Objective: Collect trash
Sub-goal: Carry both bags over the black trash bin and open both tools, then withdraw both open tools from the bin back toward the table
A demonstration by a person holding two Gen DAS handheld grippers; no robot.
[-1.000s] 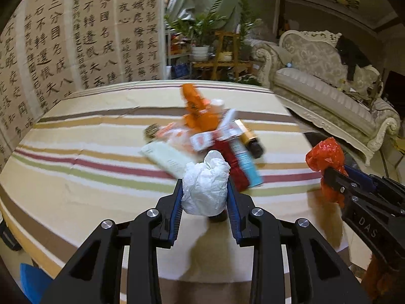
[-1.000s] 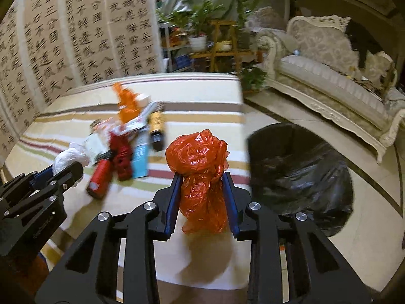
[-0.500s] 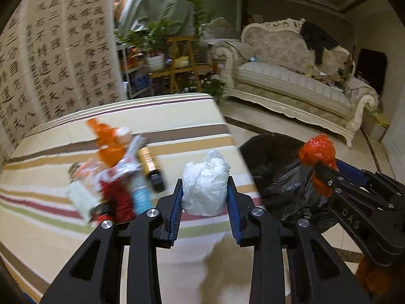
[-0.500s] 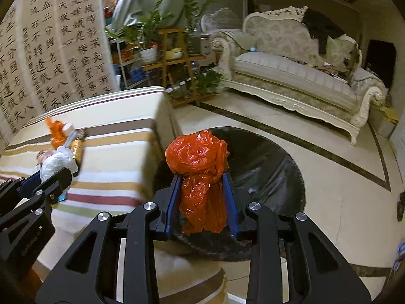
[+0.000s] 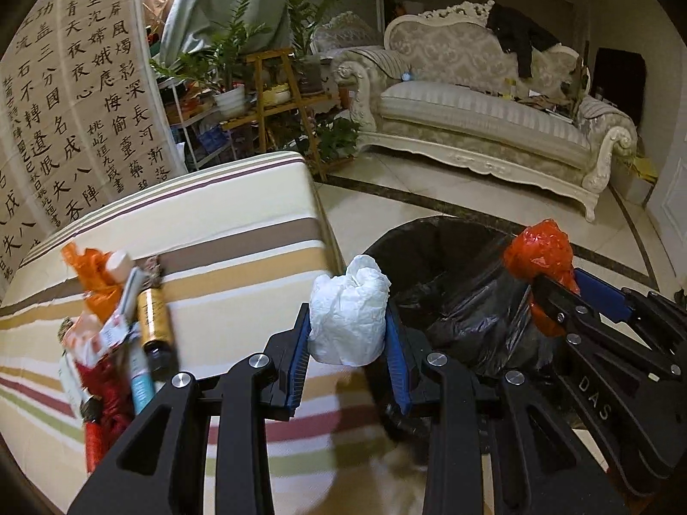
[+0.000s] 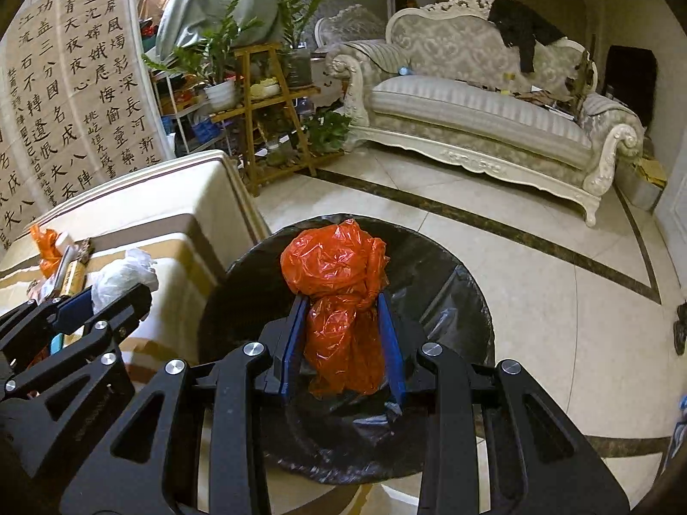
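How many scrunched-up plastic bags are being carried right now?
2. A white bag is clamped in the left gripper beside the table edge; a red-orange bag is clamped in the right gripper over the black-lined bin. More orange plastic lies on the table.

A second earlier both grippers hung over the striped worktop (image 5: 240,231) near the litter pile (image 5: 116,322); since then they swung sideways off it toward the black-lined bin (image 6: 451,300) on the floor. The right gripper (image 6: 342,334) carried its red bag (image 6: 339,283) from above the cloth to directly over the bin's mouth. The left gripper (image 5: 347,334) brought its white wad (image 5: 348,313) to the worktop's edge, beside the bin.
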